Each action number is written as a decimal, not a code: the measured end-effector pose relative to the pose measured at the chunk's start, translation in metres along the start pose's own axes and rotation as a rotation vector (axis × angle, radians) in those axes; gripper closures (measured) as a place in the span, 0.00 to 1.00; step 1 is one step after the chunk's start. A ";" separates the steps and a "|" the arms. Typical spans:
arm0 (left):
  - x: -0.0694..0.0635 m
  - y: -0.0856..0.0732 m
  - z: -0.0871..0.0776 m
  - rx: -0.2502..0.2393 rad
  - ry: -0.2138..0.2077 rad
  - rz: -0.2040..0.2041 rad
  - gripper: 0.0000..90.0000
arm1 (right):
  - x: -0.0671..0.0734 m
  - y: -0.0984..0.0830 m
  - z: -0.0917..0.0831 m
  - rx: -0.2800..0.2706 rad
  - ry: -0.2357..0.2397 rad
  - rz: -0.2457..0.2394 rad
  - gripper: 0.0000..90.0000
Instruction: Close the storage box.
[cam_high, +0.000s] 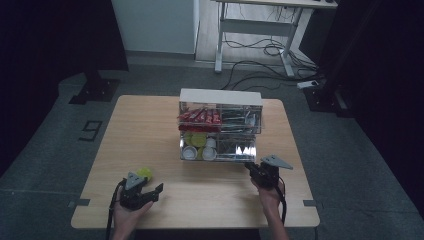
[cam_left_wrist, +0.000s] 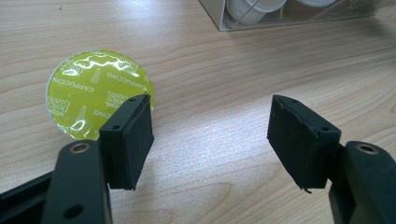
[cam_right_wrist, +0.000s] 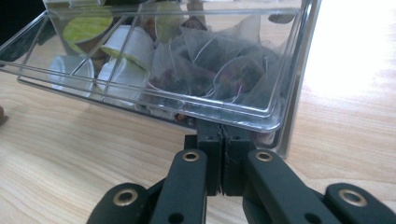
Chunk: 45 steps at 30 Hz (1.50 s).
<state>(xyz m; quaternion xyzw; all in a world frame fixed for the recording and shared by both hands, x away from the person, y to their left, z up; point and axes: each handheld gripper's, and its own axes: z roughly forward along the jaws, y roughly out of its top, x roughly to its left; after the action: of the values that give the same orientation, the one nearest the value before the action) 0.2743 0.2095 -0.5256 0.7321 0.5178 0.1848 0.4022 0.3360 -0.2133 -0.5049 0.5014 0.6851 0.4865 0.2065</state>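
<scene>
We see the right gripper (cam_right_wrist: 223, 154) pressed together under the clear drawer's (cam_right_wrist: 261, 119) front edge, maybe pinching its handle. Left gripper (cam_left_wrist: 210, 135) spread, yellow capsule (cam_left_wrist: 88, 93) at its ten o'clock on the table (cam_left_wrist: 215, 60).

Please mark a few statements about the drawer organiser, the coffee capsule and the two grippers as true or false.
1. The left gripper is shut on the yellow-green capsule. False: its jaws stand open and the capsule lies on the table beside one jaw.
2. The right gripper is shut, at the front edge of the clear lower drawer. True.
3. The capsule's lid reads "Cappuccino". True.
4. The drawer by the right gripper holds only red sticks. False: tea bags and capsules lie in it.
5. The organiser stands on the floor. False: it stands on the table.
</scene>
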 end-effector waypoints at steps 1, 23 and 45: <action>0.000 0.000 0.000 0.001 0.000 0.000 0.35 | 0.000 -0.001 0.000 -0.002 0.004 0.005 0.98; -0.001 0.000 0.000 0.000 -0.001 0.001 0.35 | -0.002 -0.013 -0.002 0.030 0.021 0.005 0.92; -0.004 -0.002 0.000 0.005 0.001 0.004 0.34 | 0.006 -0.027 -0.039 -0.039 0.050 -0.084 0.54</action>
<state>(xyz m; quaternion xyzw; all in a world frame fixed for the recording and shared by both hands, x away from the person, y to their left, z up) 0.2717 0.2061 -0.5269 0.7340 0.5170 0.1849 0.3997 0.2902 -0.2267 -0.5101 0.4558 0.7007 0.5031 0.2193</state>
